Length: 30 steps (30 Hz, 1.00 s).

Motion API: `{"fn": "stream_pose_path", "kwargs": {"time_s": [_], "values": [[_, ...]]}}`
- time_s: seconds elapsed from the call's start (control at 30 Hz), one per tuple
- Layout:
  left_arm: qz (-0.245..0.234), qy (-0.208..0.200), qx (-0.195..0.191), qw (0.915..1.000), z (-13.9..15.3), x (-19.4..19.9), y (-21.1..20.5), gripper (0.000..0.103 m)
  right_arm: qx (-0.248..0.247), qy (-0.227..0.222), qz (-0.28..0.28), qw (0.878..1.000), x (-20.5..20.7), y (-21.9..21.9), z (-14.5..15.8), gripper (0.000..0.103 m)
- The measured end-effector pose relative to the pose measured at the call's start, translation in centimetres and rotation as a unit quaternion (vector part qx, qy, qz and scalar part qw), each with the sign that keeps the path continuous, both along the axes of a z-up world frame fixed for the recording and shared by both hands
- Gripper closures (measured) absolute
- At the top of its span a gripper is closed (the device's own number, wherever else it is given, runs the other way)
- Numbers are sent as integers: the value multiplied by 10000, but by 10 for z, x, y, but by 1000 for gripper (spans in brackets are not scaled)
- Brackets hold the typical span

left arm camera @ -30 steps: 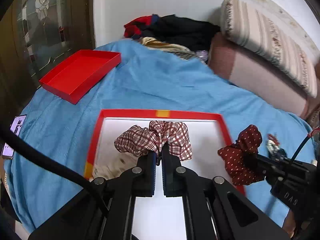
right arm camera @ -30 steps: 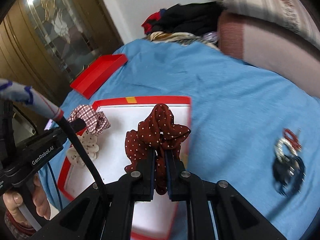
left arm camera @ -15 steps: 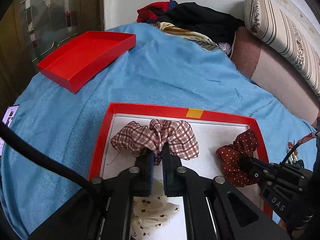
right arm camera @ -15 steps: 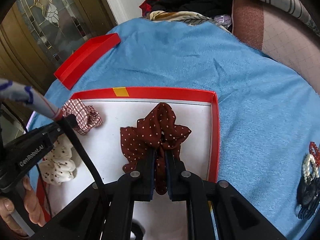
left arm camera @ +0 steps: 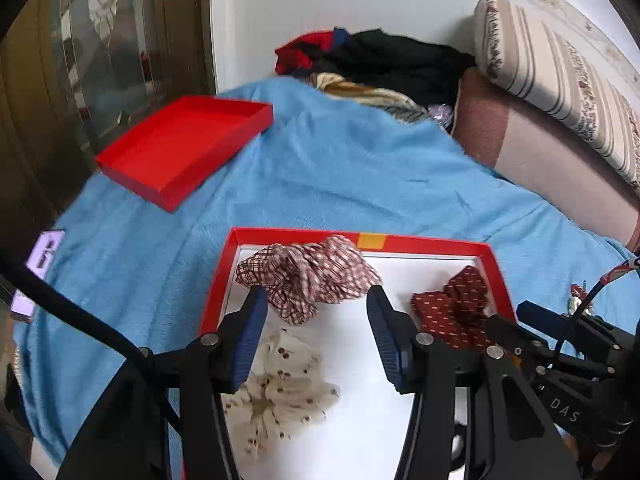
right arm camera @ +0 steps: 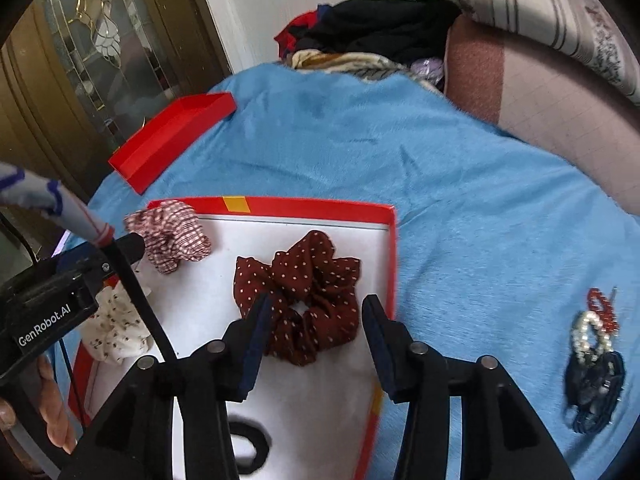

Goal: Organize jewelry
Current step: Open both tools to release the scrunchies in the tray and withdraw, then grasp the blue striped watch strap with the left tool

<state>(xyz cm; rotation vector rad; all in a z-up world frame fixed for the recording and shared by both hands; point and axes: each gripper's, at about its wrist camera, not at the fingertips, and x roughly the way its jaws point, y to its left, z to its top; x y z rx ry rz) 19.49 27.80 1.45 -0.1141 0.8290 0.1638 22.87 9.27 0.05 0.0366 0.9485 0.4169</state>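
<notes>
My left gripper (left arm camera: pixel 316 336) and right gripper (right arm camera: pixel 314 338) have both just been opening; their jaws stand apart, gripping nothing. The plaid scrunchie (left arm camera: pixel 304 272) and dotted maroon scrunchie (right arm camera: pixel 300 304) now lie released inside the red-rimmed tray (right arm camera: pixel 320 206). I judge the bracelets (right arm camera: pixel 596 332) outside the tray's right rim come next.

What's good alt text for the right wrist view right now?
The right gripper stands open, its jaws having just opened, over a dark red polka-dot scrunchie lying in a red-rimmed white tray on a blue blanket. A plaid scrunchie and a cream scrunchie lie further left by the left gripper; bracelets lie outside the tray, to the right.
</notes>
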Motion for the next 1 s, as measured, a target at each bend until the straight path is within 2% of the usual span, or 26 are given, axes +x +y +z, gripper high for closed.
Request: {"fn": "stream_pose_path", "kwargs": {"time_s": [0.2,0.5,0.57,0.83,1.0], "values": [[-166,-256,252,9992,27,-26,-27,43,88,-121,-268,9995,-28,-41,18,52],[-637,-377,224,9970,50,-55,-88,38,113,-182,-808,9965,-84,-136,26,52],[-731,-388,203,9964,50,-59,-103,34,93,-123,-962,9952,-95,-162,22,52],[-1120,-91,-32,9937,32,-66,-165,33,-147,79,-1661,9860,-140,-268,-1,52],[-1342,177,-216,9906,14,-63,-198,33,-122,209,-2041,9786,-152,-311,-14,52]]}}
